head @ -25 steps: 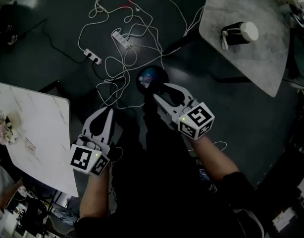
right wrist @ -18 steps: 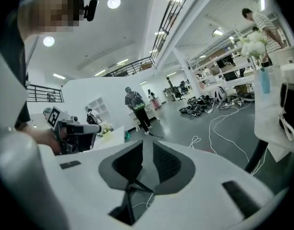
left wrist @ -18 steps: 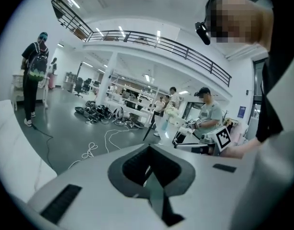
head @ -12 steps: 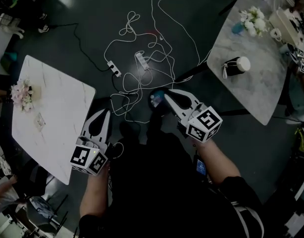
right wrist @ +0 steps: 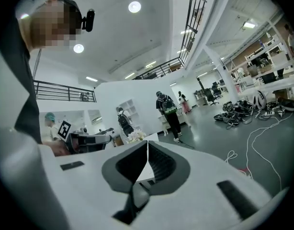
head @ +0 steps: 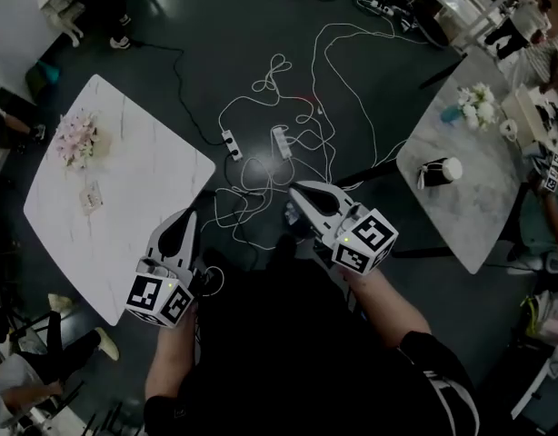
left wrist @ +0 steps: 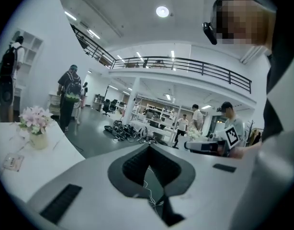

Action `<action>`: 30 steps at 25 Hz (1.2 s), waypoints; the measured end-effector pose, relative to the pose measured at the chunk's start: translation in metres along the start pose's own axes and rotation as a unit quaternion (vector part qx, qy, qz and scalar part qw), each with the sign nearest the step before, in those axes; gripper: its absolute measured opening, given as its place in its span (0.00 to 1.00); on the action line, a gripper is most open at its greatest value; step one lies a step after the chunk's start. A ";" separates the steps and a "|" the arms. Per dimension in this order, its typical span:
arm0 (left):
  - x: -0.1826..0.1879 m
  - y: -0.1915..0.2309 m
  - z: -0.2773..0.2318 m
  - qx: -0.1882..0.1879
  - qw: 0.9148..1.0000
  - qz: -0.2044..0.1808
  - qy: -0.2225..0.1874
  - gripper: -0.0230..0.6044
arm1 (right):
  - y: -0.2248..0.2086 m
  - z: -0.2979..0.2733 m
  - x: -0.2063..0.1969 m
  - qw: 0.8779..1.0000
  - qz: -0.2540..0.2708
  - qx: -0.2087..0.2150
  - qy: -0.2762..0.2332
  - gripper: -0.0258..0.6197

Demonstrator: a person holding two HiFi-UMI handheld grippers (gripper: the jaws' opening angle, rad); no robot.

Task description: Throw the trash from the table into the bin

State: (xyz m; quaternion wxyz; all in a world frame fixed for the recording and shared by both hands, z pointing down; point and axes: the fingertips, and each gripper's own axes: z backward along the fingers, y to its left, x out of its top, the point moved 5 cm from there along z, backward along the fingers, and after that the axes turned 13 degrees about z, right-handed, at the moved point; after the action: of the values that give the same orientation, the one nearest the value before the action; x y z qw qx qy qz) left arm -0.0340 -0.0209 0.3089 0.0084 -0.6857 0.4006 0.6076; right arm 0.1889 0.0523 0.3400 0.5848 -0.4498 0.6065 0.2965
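My right gripper [head: 294,189] hangs above the floor cables. Its jaws have just been closing and now meet at the tips, with nothing between them [right wrist: 147,145]. Just under it, a sliver of the dark round bin [head: 291,214] shows on the floor. My left gripper [head: 189,216] is shut and empty too [left wrist: 148,147], near the corner of the white marble table [head: 143,207]. A small flat packet [head: 91,198] lies on that table beside a pink flower vase [head: 76,139]. A dark cup with a white lid [head: 440,171] stands on the grey table [head: 465,216] at the right.
White cables and two power strips [head: 232,143] sprawl over the dark floor ahead. White flowers [head: 474,107] stand on the right table. People stand and sit round the edges [left wrist: 69,97], with desks and clutter at the far side.
Both grippers have risen and the view has swung up, bringing both tables further into sight. The right jaws, open over the bin a second ago, have closed. The bin is now mostly hidden.
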 end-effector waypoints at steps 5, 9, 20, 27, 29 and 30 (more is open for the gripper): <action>0.040 0.035 0.051 0.030 0.999 -0.009 -0.043 0.06 | 0.049 -0.060 0.017 0.998 0.012 0.053 0.010 0.05; 0.063 0.065 0.096 0.047 0.995 -0.040 -0.072 0.06 | 0.094 -0.109 0.032 0.995 0.026 0.096 0.007 0.05; 0.074 0.157 0.207 0.080 0.990 -0.022 -0.116 0.06 | 0.210 -0.240 0.058 0.983 0.051 0.178 0.013 0.05; 0.079 0.188 0.243 0.131 0.982 0.000 -0.137 0.06 | 0.237 -0.278 0.065 0.972 0.054 0.228 0.014 0.05; 0.083 0.191 0.242 0.143 0.977 0.002 -0.158 0.06 | 0.233 -0.285 0.067 0.968 0.053 0.245 0.009 0.05; 0.086 0.193 0.241 0.152 0.973 0.004 -0.171 0.06 | 0.229 -0.289 0.066 0.966 0.052 0.252 0.007 0.05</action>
State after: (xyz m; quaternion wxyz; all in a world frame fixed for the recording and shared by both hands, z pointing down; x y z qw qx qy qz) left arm -0.3464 -0.0774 0.2654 0.1785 -0.5610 0.4839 0.6475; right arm -0.1375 -0.1210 0.2780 0.6589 -0.2581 0.6881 0.1605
